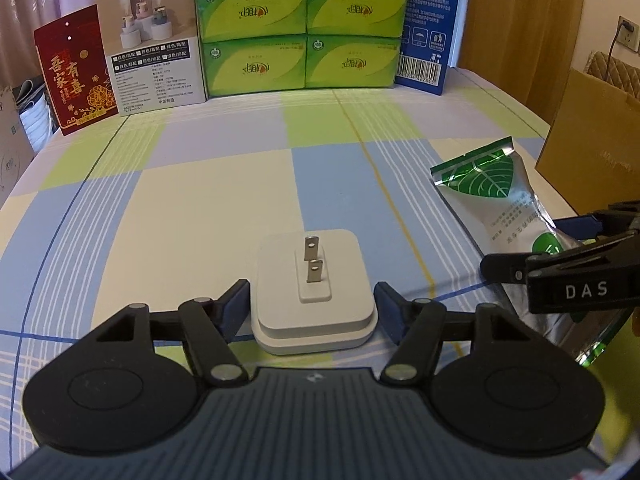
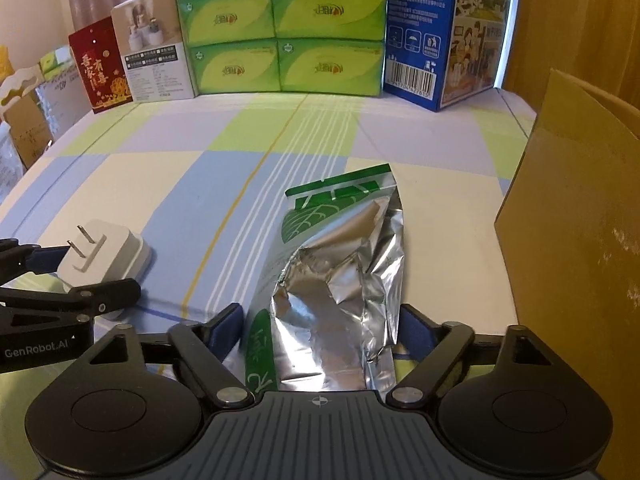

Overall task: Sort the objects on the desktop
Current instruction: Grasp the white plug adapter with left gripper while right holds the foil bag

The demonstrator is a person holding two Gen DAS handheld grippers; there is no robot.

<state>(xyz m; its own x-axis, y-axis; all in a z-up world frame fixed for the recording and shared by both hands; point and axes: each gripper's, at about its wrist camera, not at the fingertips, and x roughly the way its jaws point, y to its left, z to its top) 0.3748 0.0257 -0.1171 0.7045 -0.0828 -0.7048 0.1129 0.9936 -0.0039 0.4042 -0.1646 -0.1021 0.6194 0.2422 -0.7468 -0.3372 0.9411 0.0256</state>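
A white plug adapter lies prongs-up on the checked cloth, and my left gripper is shut on it, its blue pads pressing both sides. The right wrist view shows the same adapter at the left, held by the left gripper. A crumpled silver foil pouch with green leaf print lies lengthwise between the fingers of my right gripper, which is shut on its near end. From the left wrist view the pouch lies at the right, with the right gripper on it.
An open brown cardboard box stands just to the right of the pouch. Along the back stand stacked green tissue packs, a blue carton, a white product box and a red packet. The checked cloth covers the surface.
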